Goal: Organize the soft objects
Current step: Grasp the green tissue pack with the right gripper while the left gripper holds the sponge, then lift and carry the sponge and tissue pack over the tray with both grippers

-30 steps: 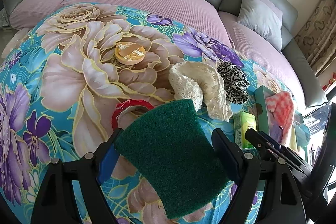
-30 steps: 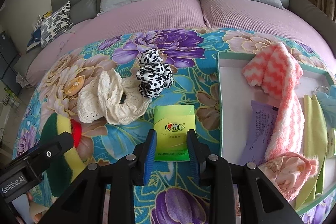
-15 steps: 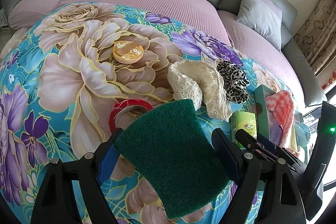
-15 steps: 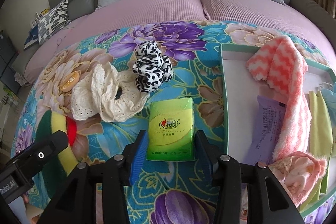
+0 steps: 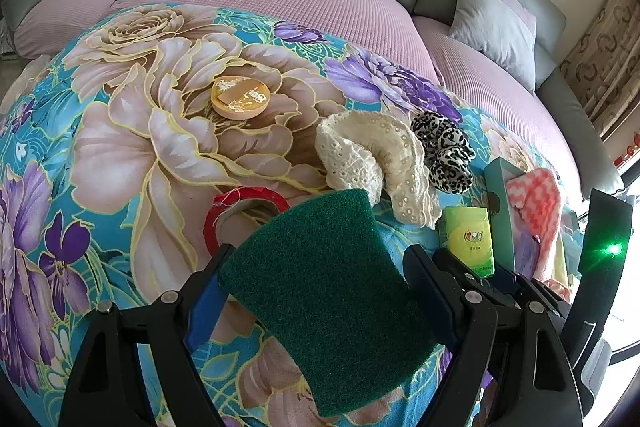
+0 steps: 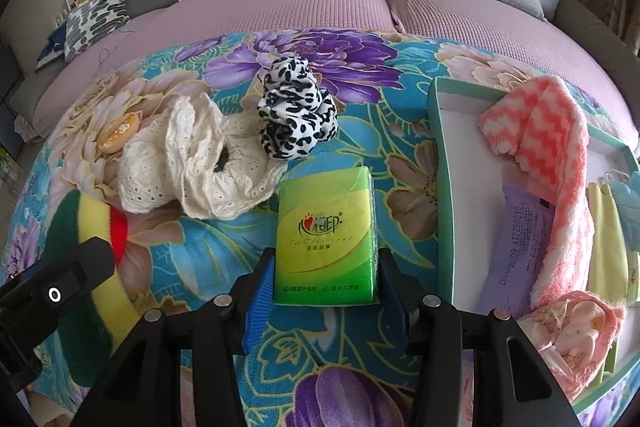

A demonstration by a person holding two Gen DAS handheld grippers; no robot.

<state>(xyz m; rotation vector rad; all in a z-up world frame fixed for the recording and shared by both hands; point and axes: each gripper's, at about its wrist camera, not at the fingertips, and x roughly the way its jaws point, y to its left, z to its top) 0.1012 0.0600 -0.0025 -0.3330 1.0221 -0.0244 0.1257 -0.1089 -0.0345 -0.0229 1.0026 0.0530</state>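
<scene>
My left gripper [image 5: 316, 287] is shut on a green-and-yellow sponge [image 5: 328, 291], held above the floral cloth; the sponge also shows in the right wrist view [image 6: 96, 255]. My right gripper [image 6: 326, 281] is open, its fingers on either side of the near end of a green tissue pack [image 6: 326, 235] lying on the cloth; the pack also shows in the left wrist view [image 5: 468, 239]. A cream lace scrunchie [image 6: 196, 163] and a leopard-print scrunchie [image 6: 296, 115] lie just beyond the pack.
A teal-rimmed white tray [image 6: 440, 163] at the right holds a pink-and-white fuzzy sock [image 6: 548, 155], a purple packet [image 6: 516, 251] and other cloths. A red tape roll [image 5: 240, 211] and a round orange tin [image 5: 240, 97] lie on the cloth. A pink sofa stands behind.
My right gripper has opened and moved forward, so its fingers now straddle the green tissue pack. My left gripper still holds the sponge, shifted slightly.
</scene>
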